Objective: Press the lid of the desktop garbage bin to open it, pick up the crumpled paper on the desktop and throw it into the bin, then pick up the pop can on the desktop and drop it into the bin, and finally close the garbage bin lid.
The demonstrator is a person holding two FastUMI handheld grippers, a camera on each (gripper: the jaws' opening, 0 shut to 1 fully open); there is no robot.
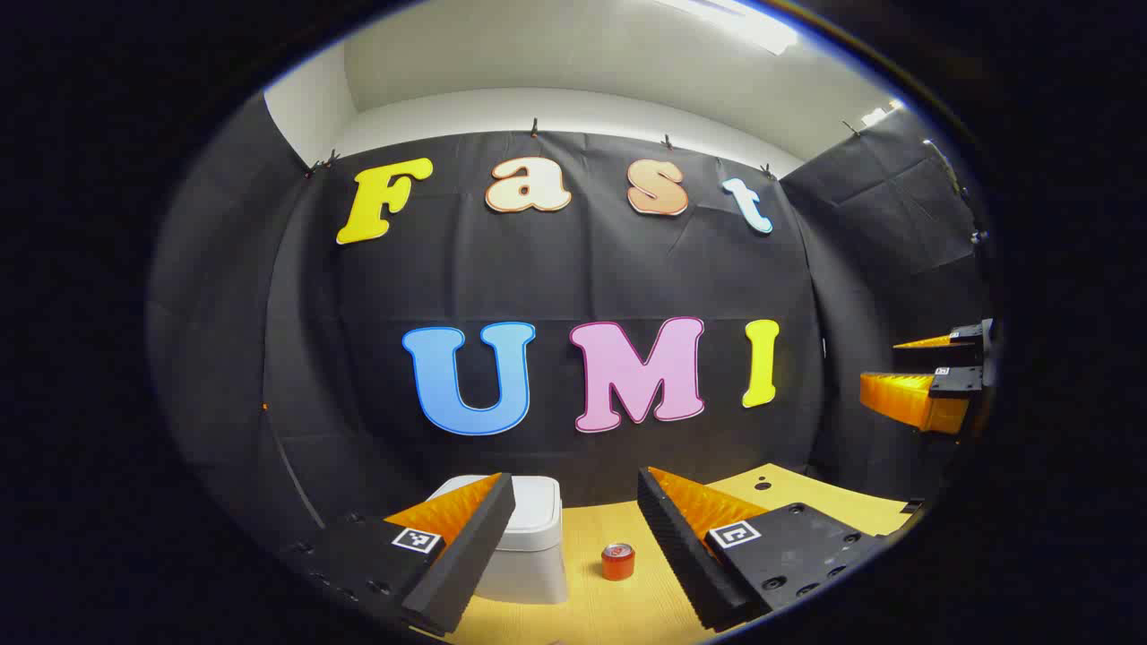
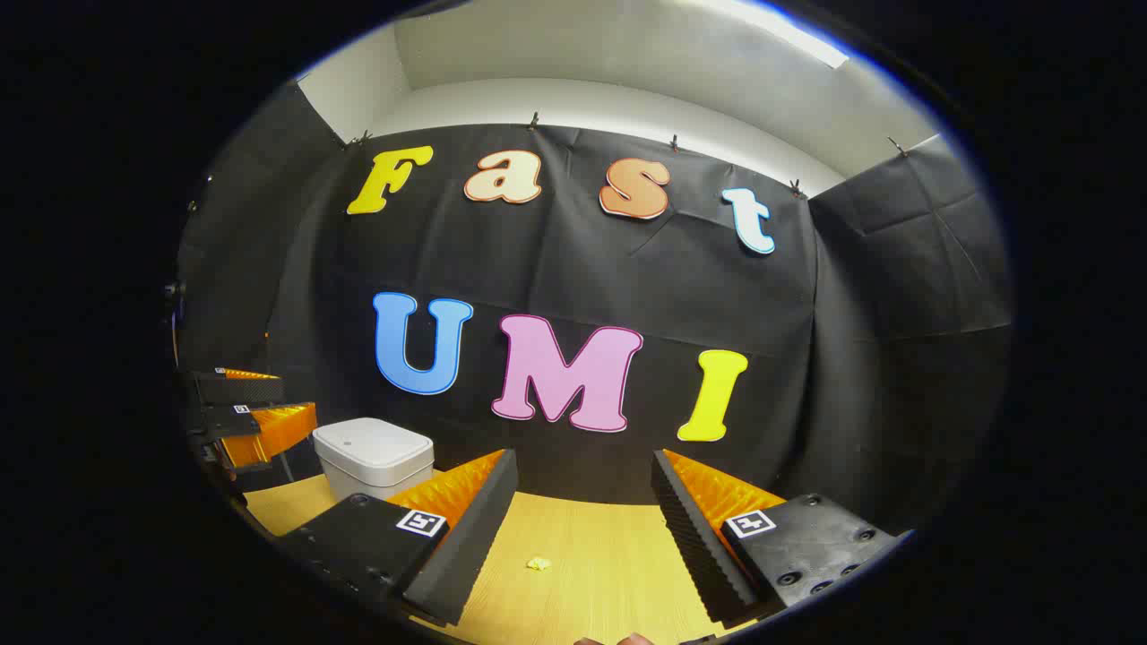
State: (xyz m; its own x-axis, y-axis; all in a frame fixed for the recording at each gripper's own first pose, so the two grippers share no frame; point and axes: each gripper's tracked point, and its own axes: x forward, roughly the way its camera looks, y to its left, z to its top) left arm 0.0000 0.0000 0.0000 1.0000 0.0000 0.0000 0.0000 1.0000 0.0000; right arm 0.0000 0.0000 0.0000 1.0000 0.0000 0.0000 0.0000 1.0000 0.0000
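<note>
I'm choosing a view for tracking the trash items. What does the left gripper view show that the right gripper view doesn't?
Left gripper view: the pop can, upright on the wooden desktop beside the bin, with the right gripper at the right edge. Right gripper view: the crumpled paper on the desktop, with the left gripper at the left edge. Shared: the white garbage bin, lid closed, and the desktop.
</note>
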